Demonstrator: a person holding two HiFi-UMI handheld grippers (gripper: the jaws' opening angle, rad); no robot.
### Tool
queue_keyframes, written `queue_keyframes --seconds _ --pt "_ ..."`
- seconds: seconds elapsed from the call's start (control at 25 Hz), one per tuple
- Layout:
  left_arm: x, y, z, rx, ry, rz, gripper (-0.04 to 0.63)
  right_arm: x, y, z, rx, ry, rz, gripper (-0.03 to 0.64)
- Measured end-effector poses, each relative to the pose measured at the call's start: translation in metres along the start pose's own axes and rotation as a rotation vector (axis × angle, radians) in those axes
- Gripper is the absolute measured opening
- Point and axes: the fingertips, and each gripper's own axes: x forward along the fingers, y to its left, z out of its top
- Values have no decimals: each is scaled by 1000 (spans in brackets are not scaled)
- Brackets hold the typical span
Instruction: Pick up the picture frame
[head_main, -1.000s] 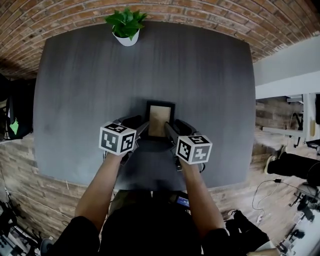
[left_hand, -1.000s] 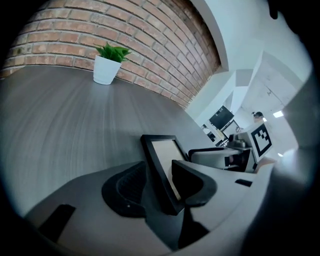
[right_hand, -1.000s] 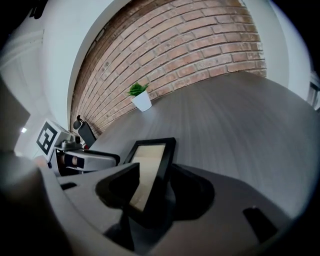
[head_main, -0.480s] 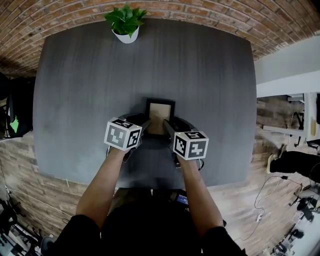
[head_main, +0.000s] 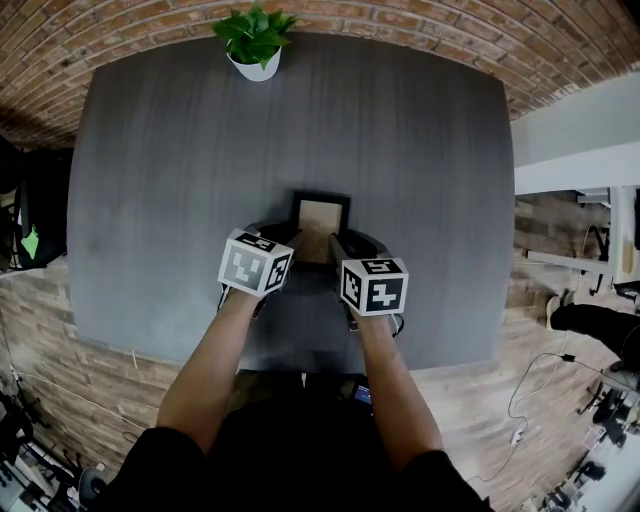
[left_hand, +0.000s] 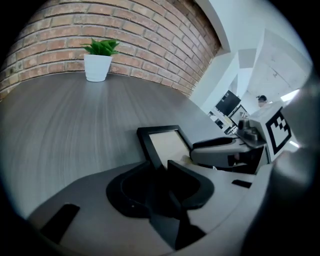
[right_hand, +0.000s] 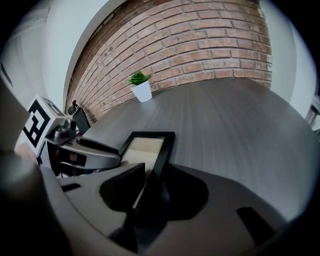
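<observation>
A black picture frame (head_main: 320, 213) with a tan insert lies on the dark grey table (head_main: 180, 170), just ahead of both grippers. My left gripper (head_main: 291, 243) is at its near left side. In the left gripper view the frame (left_hand: 167, 141) has its left rail running in between my jaws, and my left gripper (left_hand: 162, 169) is shut on it. My right gripper (head_main: 338, 247) is at the near right side. In the right gripper view the frame (right_hand: 146, 146) has its right rail between the closing jaws of my right gripper (right_hand: 149, 176), with a thin strip of insert still showing beside one jaw.
A small green plant in a white pot (head_main: 255, 45) stands at the table's far edge. A brick wall (right_hand: 210, 40) runs behind the table. The table's near edge (head_main: 300, 368) is just below my forearms.
Both marker cubes have drawn closer together and a little forward over the frame's near end. The frame has not moved.
</observation>
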Motion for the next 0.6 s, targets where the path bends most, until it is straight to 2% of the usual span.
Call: queue_keyframes --seconds 0.32,0.48,0.6 --pt "-6 0 2 -49 -47 24 78 -7 1 -2 38 -30 -7 102" --pt "-16 -4 6 -46 -80 25 77 -20 6 7 36 -87 -17 92" --pt "-32 -7 14 -36 -134 26 78 -31 15 19 14 -125 -17 91"
